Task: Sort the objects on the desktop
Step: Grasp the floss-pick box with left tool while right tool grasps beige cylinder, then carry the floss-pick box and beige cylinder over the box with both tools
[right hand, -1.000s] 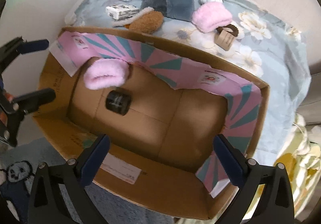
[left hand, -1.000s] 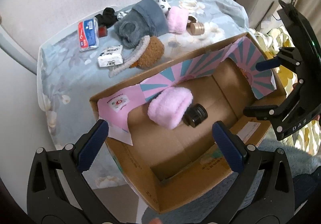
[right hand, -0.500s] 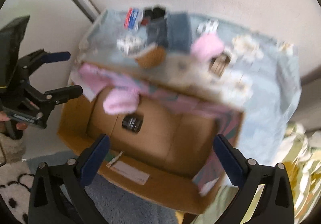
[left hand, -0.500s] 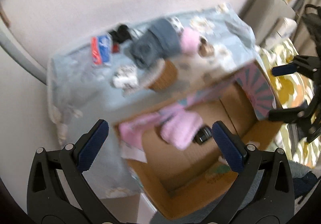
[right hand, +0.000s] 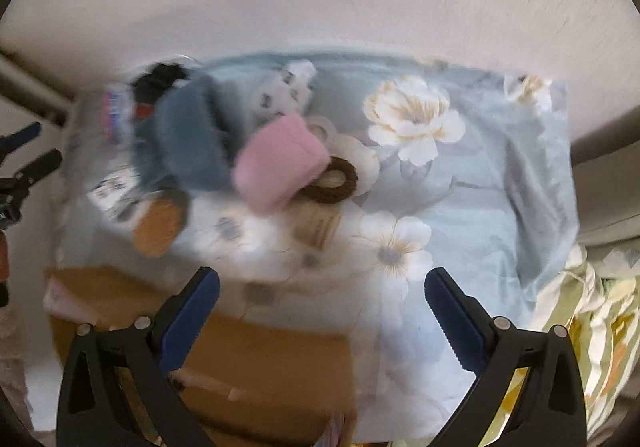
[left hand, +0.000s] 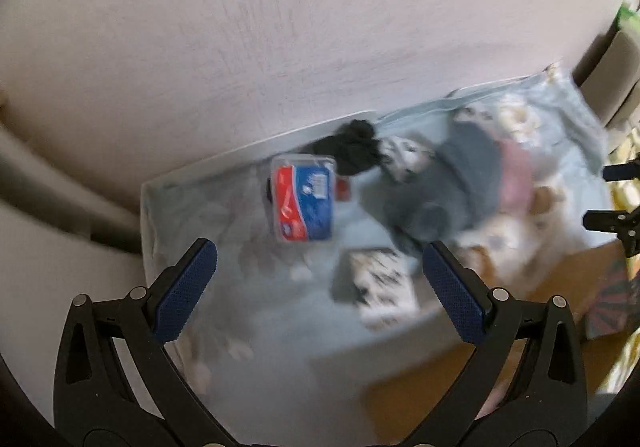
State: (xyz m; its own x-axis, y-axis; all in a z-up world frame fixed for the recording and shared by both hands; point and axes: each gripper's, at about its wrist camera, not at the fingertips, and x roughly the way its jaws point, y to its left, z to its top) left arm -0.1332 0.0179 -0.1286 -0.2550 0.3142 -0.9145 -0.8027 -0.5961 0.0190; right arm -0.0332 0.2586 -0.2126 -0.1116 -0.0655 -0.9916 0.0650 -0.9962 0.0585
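Both views are blurred by motion. My left gripper [left hand: 320, 271] is open and empty above the table's left part, in front of a red and blue packet [left hand: 303, 203], a black bundle [left hand: 352, 151], a grey fuzzy sock [left hand: 460, 183] and a white tissue pack [left hand: 380, 287]. My right gripper [right hand: 322, 305] is open and empty above the flowered cloth [right hand: 480, 187], short of a pink fuzzy roll [right hand: 280, 163], a brown hair ring [right hand: 332, 181] and a small tan cylinder [right hand: 318, 227]. The cardboard box [right hand: 260, 359] lies below the right gripper.
The box edge [left hand: 420, 399] shows at the lower right of the left wrist view. A brown fuzzy item [right hand: 158, 227] and a panda-print item [right hand: 286, 87] lie on the cloth. A pale wall rises behind the table. Yellow flowered bedding [right hand: 600, 347] is at the right.
Both grippers have swung up and forward from over the box's inside toward the items on the table. The box has dropped to the lower edge of both views. Both stay open.
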